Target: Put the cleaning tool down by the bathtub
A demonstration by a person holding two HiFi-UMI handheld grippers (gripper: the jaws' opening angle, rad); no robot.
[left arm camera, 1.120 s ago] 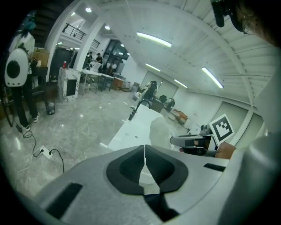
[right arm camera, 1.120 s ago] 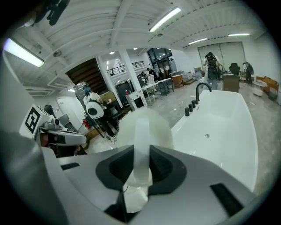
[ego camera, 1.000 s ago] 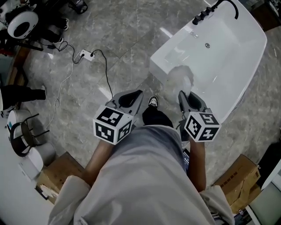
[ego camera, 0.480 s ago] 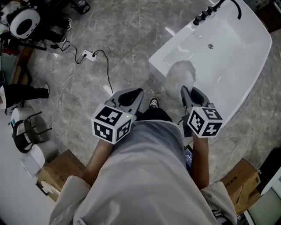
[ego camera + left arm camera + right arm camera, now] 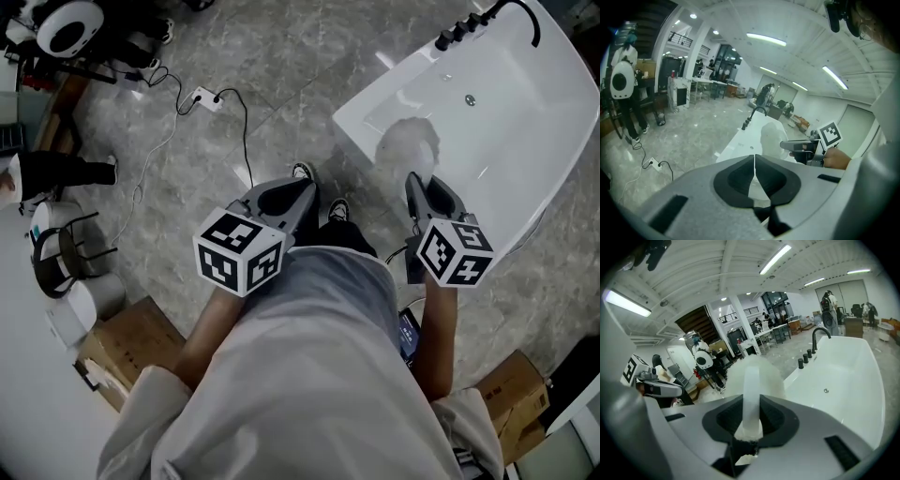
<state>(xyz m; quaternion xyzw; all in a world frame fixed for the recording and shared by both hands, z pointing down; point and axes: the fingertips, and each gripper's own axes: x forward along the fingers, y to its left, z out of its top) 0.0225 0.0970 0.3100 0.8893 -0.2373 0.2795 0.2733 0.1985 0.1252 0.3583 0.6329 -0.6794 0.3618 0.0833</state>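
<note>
grey marble floor (image 5: pixel 281 84) below me. my right claw (image 5: pixel 751 404) is clamped on the pale handle of the fluffy white cleaning tool (image 5: pixel 409 145), whose head sits just ahead of it, over the near edge of the white bathtub (image 5: pixel 525 103). my left claw (image 5: pixel 753 171) is closed on nothing.

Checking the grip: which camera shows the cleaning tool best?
The right gripper view: the cleaning tool has its handle clamped in the right hand-held gripper, fluffy head beyond. The head view shows only that head; the left gripper view shows it small against the bathtub.
</note>
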